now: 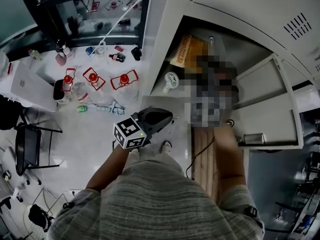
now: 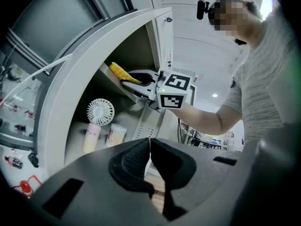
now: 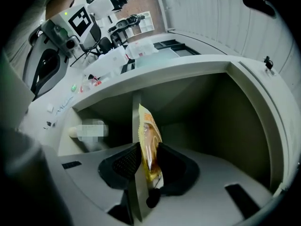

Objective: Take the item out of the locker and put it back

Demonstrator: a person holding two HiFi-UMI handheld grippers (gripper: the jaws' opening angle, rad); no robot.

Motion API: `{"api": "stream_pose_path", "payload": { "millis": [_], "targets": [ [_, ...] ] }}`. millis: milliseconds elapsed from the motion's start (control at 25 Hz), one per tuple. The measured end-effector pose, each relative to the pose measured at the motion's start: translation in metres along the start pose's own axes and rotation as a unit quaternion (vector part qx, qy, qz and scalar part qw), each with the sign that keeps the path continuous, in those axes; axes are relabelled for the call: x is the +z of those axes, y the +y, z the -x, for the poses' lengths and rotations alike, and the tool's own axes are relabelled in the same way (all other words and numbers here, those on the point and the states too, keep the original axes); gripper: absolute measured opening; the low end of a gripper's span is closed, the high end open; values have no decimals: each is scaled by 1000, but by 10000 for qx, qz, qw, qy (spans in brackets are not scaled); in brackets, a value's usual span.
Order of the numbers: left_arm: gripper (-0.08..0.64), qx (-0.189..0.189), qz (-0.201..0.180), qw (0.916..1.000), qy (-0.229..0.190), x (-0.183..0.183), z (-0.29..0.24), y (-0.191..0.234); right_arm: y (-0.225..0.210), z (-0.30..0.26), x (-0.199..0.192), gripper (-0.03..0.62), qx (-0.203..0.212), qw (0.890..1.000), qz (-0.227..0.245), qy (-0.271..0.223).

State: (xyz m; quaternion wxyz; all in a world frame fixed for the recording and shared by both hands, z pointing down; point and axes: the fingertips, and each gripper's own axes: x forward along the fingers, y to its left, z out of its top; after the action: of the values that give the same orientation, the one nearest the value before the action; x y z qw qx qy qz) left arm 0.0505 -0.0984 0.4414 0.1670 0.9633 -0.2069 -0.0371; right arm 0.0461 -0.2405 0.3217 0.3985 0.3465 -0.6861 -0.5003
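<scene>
A yellow snack packet (image 3: pixel 149 145) stands on edge between the pads of my right gripper (image 3: pixel 149 166), which is shut on it inside the grey locker (image 3: pixel 225 126). From the left gripper view, the right gripper (image 2: pixel 136 82) reaches onto the upper shelf with the packet (image 2: pixel 123 72) at its tips. In the head view the packet (image 1: pixel 189 49) shows in the locker's upper part; the right gripper there is hidden. My left gripper (image 2: pixel 149 157) is shut and empty, held level in front of the locker (image 1: pixel 167 116).
On the lower shelf stand a small white fan (image 2: pixel 100 111), a pale pink bottle (image 2: pixel 91 138) and a tub of cotton swabs (image 2: pixel 115 134). The locker door (image 1: pixel 270 109) hangs open at the right. A white table (image 1: pixel 45 86) with red items and a black chair (image 1: pixel 27 144) lie left.
</scene>
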Motion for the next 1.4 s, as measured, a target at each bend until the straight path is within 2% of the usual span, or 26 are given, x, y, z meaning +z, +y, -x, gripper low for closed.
{"api": "stream_pose_path", "payload": {
  "millis": [200,400,640,800,960,1120,1240,1280,1400],
  "targets": [
    [9,-5,-3,10000,0,0,0,-2,2,0,0,95,-151,9999,28,10],
    [9,8,-19,10000,10,0,1,-4,-7,4,1,77,-346,9985,-413,18],
    [9,41,-17,10000,26,-2,4,-4,-20,13,8,72,-651,9895,-1277,-183],
    [9,37,-50,10000,50,-3,4,-6,-37,25,11,71,-954,9722,-2096,-413],
    [9,38,-69,10000,60,-2,6,-7,-59,42,15,70,-1264,9416,-2995,-878],
    [9,34,-84,9999,58,-2,6,-6,-76,64,16,69,-1443,8813,-4256,-1460],
    [9,33,-96,9999,45,0,6,-6,-78,78,11,69,-1349,8571,-4639,-1789],
    [9,33,-98,9999,39,0,5,-5,-78,82,10,69,-1300,8419,-4872,-1923],
    [9,12,-109,9999,50,0,3,-4,-77,90,6,69,-1117,7851,-5646,-2288]
  ]
}}
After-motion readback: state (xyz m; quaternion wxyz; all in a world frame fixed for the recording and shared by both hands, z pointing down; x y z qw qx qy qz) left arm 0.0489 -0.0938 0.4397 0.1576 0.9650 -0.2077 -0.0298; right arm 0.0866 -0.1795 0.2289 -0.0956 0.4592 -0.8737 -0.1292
